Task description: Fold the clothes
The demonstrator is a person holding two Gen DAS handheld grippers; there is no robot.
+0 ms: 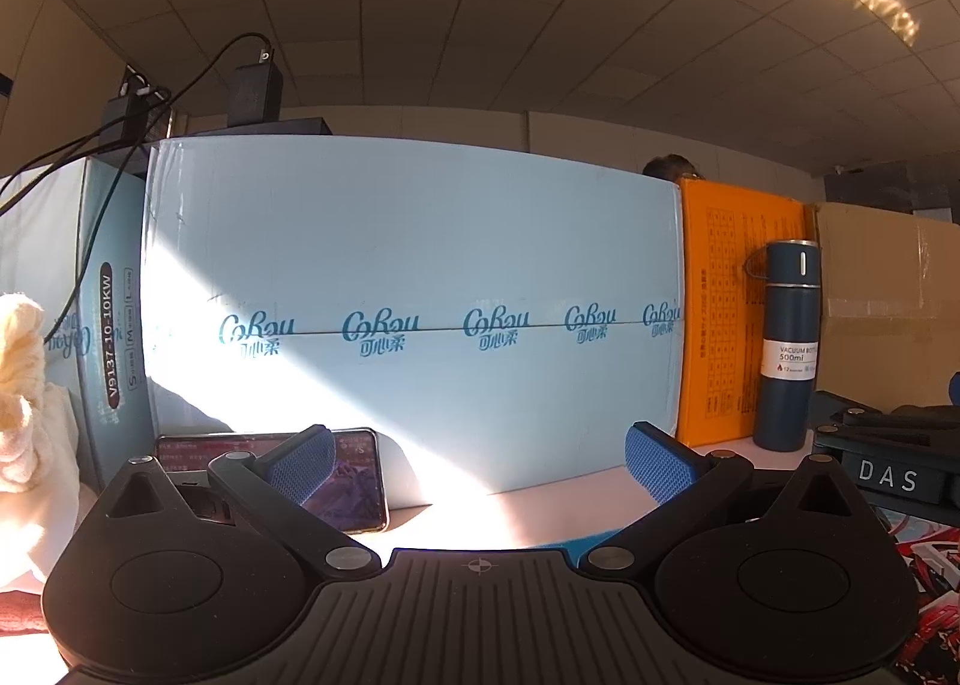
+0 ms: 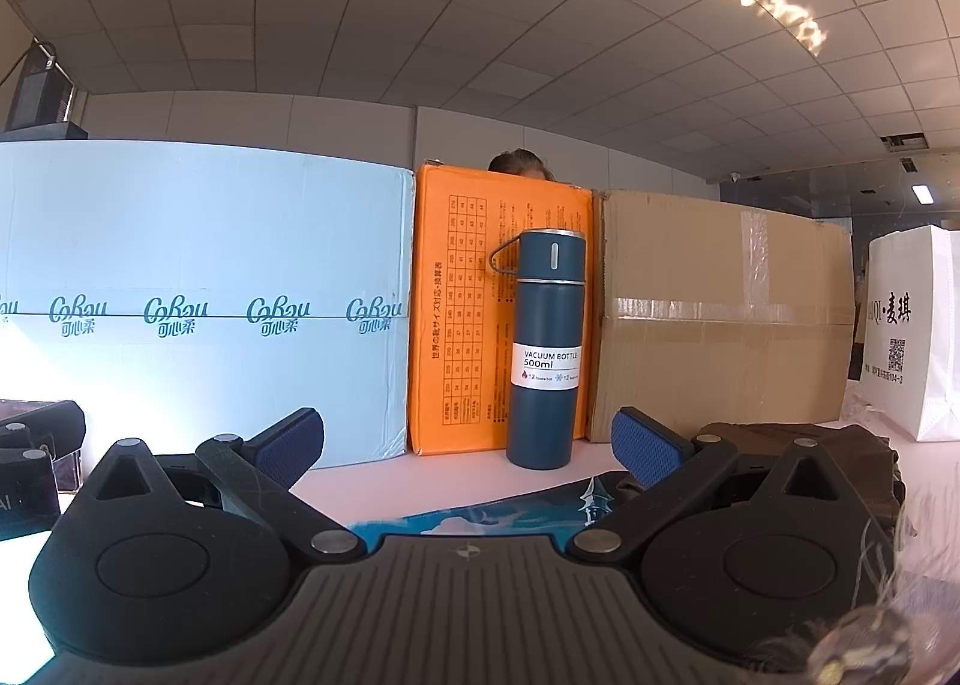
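A cream-white cloth (image 1: 24,385) is bunched at the far left of the left wrist view, beside my left gripper (image 1: 480,460), which is open and empty above the white table. A dark brown folded garment (image 2: 798,445) lies at the right in the right wrist view, just behind the right finger of my right gripper (image 2: 468,442), which is open and empty. A blue printed fabric (image 2: 540,511) lies on the table under the right gripper.
A light blue carton (image 1: 414,277), an orange box (image 2: 468,313) and a brown cardboard box (image 2: 720,325) line the back. A blue vacuum bottle (image 2: 546,349) stands in front of them. A phone (image 1: 360,481) lies at left. A white bag (image 2: 912,325) stands at far right.
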